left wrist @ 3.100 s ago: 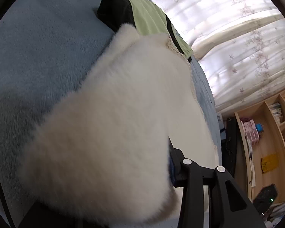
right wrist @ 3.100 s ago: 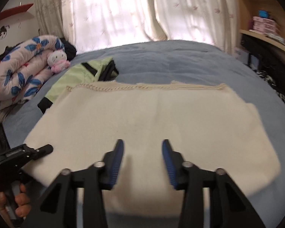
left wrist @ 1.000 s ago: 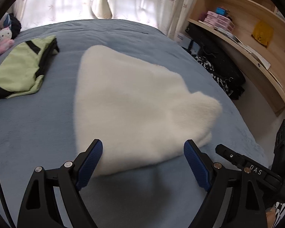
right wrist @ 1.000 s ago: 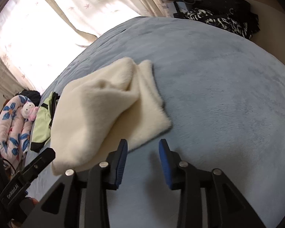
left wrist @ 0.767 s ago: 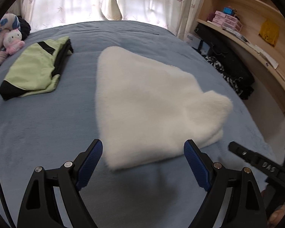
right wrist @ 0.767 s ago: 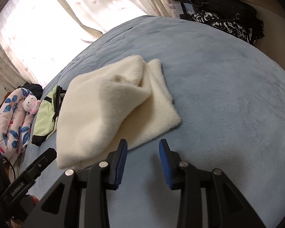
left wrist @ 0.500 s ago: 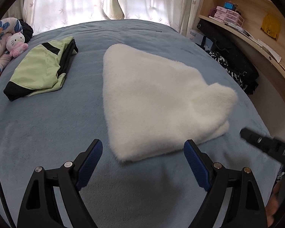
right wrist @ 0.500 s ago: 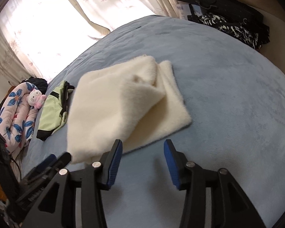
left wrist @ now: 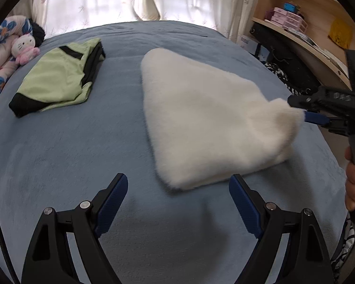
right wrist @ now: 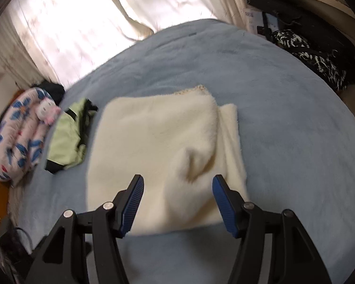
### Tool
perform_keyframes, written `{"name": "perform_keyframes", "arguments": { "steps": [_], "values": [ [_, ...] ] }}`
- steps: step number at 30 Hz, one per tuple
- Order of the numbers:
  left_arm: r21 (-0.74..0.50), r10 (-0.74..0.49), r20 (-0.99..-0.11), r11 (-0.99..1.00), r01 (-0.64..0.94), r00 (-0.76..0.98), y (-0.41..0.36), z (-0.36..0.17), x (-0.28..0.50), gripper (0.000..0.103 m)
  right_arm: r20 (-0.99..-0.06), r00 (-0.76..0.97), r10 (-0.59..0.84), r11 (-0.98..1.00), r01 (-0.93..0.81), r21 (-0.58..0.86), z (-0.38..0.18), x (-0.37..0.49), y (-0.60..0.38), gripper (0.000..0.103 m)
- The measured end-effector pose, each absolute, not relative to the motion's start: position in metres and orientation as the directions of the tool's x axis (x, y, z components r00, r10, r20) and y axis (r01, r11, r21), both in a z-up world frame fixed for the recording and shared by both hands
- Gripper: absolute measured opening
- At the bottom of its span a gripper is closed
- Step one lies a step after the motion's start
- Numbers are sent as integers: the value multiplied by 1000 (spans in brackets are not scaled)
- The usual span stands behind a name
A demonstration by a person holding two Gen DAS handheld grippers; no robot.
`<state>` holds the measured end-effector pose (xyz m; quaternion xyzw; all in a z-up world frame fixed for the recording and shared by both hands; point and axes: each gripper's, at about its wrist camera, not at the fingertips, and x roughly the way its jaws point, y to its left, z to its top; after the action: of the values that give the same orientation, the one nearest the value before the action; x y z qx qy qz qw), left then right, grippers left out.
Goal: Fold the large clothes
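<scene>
A cream fleece garment (left wrist: 208,120) lies folded mid-bed (left wrist: 71,146), green garment (left wrist: 59,82) at ten o'clock; left claw (left wrist: 177,203) wide and empty, right claw (right wrist: 177,203) opening, empty, over its near edge; next, likely another fold or tidying.

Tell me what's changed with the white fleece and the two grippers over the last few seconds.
The white fleece, spread wide on the blue bed three seconds ago with one edge lifted by the left gripper, now lies folded over and released. The left gripper hangs open before it. The right gripper has swung round to face the fleece, its jaws opening, gripping nothing. The green garment and plush toy haven't moved.
</scene>
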<state>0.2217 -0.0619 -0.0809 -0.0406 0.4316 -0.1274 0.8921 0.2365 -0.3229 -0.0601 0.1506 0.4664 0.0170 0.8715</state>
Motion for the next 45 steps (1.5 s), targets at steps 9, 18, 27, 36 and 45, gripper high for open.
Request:
{"name": "perform_keyframes", "arguments": {
  "steps": [9,18,27,36,45],
  "values": [
    [-201,-247,-774,969,145,583,-56,-86,224,86,-832,528,167,980,0,197,-74,251,-314,19],
    [-188,-253,-780,967,172,573,-72,-94,226,86,-863,484,145,970,104,221,-131,226,-366,14],
    [-172,-256,-808,964,204,531,-77,-101,237,86,-842,517,158,957,131,260,-117,217,-370,34],
    [-277,-361,-756,932,233,546,-72,-59,322,86,-770,603,209,925,134,356,-85,287,-396,64],
    [-310,-355,-797,935,173,489,-76,-89,423,86,-807,521,279,880,199,432,-136,371,-406,48]
  ]
}}
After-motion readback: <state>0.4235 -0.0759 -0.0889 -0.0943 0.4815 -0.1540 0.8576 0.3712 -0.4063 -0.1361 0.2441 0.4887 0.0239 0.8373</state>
